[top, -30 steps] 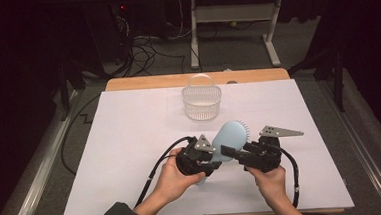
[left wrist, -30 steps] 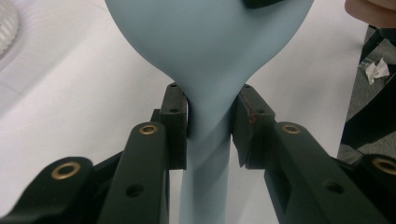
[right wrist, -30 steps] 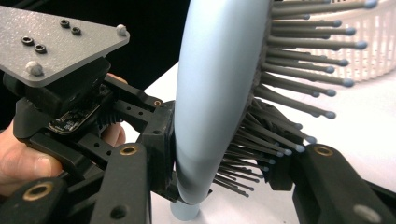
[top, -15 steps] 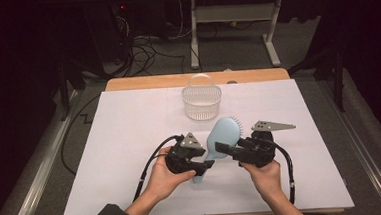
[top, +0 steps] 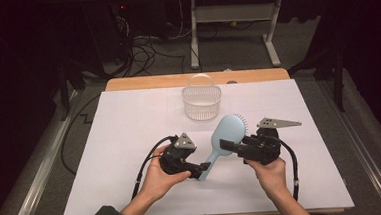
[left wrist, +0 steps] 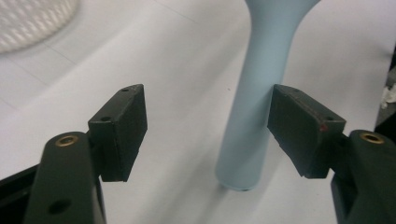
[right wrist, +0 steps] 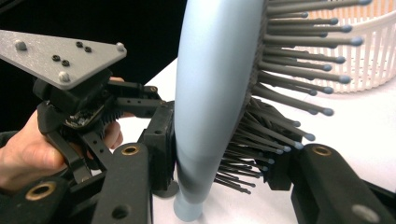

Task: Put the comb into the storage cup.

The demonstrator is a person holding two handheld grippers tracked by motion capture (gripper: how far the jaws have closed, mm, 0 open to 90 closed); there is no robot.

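On the white counter (top: 130, 141), the left gripper (top: 198, 169) jaws have just opened off the hairbrush (top: 225, 135) handle; the right gripper (top: 227, 145) stays clamped on its head.

One camera is looking down from above – two riding the grippers, close in, sharing the hairbrush (top: 225, 138)

White basket (top: 201, 103) — on white table (top: 130, 131).

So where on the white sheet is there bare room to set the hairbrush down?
Free: the sheet left of the basket and left gripper, and the strip right of the basket, beyond the right gripper. Crowded: the front centre, where both grippers meet around the hairbrush.
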